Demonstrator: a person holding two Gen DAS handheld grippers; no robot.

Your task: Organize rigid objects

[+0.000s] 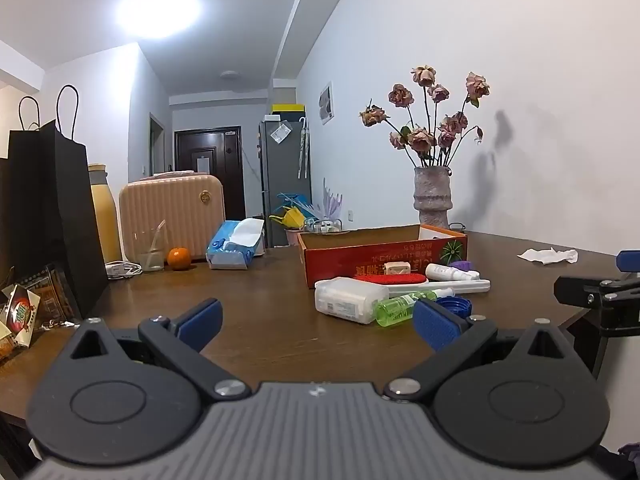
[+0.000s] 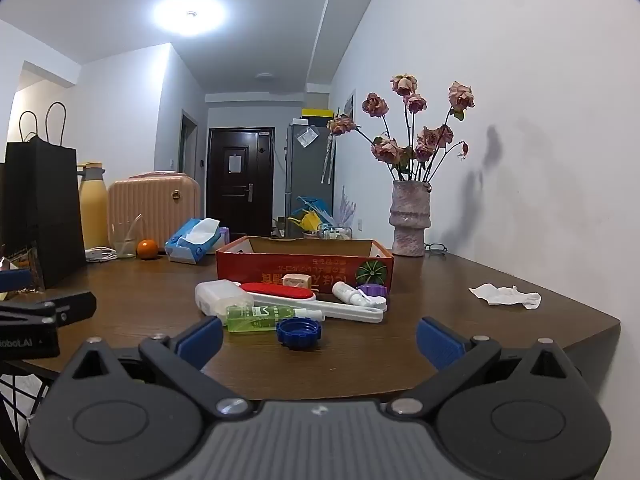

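Left gripper: your jaws stand wide, nothing between them, low over the table.
Right gripper: yours also spread wide, holding nothing.
Blue cap: nearest, flat on the wood.
Green bottle: lying on its side just behind the cap, touching the white case.
Red brush: behind the bottle.
Red box: behind the cluster, open-topped.
Vase: farthest, by the wall.
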